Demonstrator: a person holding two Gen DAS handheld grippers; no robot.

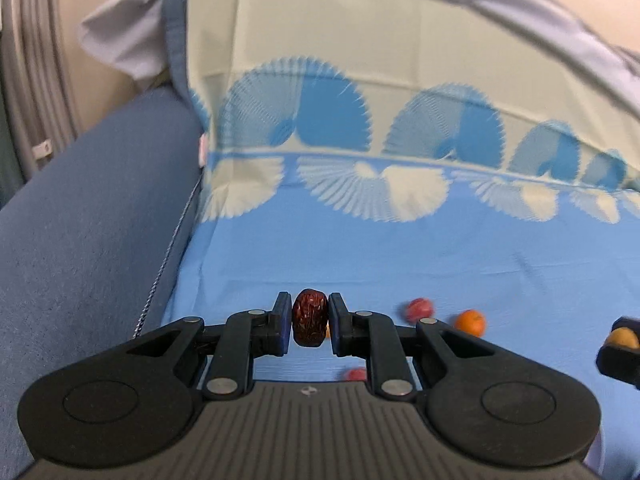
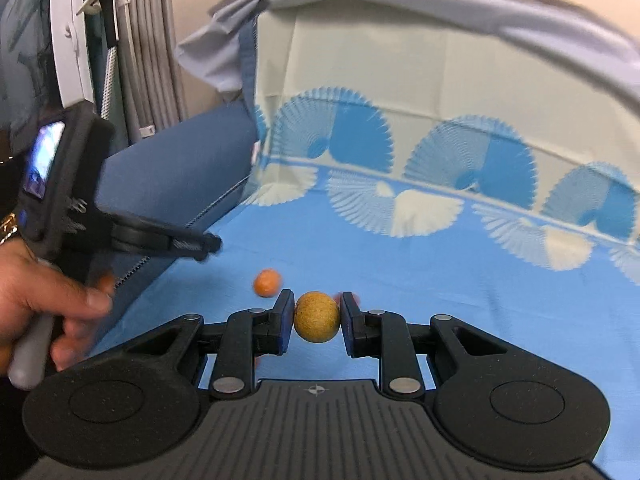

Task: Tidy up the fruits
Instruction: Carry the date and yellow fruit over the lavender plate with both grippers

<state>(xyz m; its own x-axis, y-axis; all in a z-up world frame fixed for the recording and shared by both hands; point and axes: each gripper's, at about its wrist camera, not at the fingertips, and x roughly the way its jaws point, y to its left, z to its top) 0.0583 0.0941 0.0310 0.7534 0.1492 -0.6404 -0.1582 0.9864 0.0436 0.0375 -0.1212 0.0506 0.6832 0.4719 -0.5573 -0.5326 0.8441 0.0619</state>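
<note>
A wrinkled dark-red jujube [image 1: 309, 317] sits clamped between the pads of the left gripper [image 1: 309, 322], raised clear of the blue patterned cloth [image 1: 360, 256]. A round tan fruit [image 2: 317, 317] is pinched between the pads of the right gripper [image 2: 316, 320], likewise above the cloth. Loose on the cloth beyond the left tool lie a reddish fruit [image 1: 419, 309] and, near it, a small orange fruit [image 1: 470, 322]; another red fruit [image 1: 356, 374] shows partly behind the linkage. A person's left hand [image 2: 48, 312] grips the left tool's handle. No legible writing or brand marks.
</note>
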